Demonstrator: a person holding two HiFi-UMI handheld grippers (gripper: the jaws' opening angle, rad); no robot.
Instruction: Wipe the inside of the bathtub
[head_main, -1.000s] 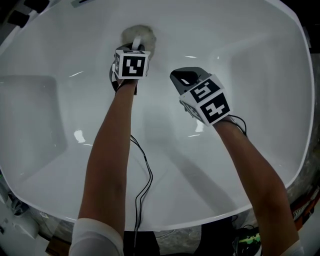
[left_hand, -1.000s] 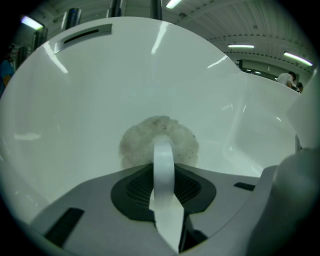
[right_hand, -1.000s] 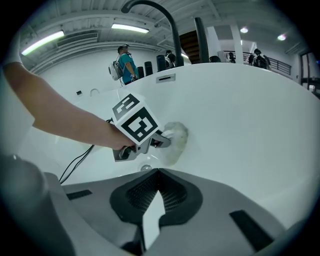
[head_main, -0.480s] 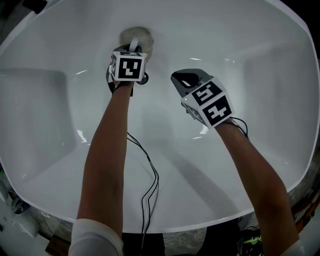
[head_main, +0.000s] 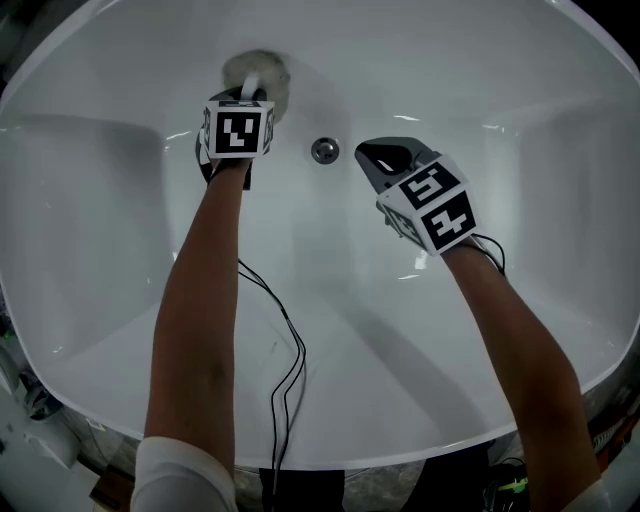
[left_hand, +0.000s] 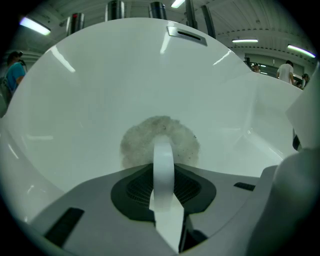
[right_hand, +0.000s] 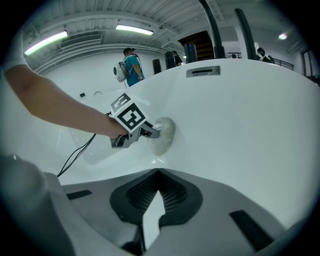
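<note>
Bathtub (head_main: 100, 300) fills the frame. Left gripper (head_main: 250, 96) pinches the white strap (left_hand: 163, 165) of a round scrub pad (head_main: 264, 70), upper left, seemingly flat against the wall. Right gripper (head_main: 385, 158) is pressed together and empty, right of the drain (head_main: 323, 150). Risk: sideways drag could pull the strap free.

Right gripper view, background: one person in a teal top (right_hand: 132, 64) stands upright, carrying a white backpack (right_hand: 120, 72). Ceiling strip lights (right_hand: 134, 29) are lit. Two dark poles (right_hand: 212, 27) rise at upper right.

Left gripper view: a person in a white top (left_hand: 286, 71) stands at far right. Another person in teal (left_hand: 12, 70) stands at the left edge.
</note>
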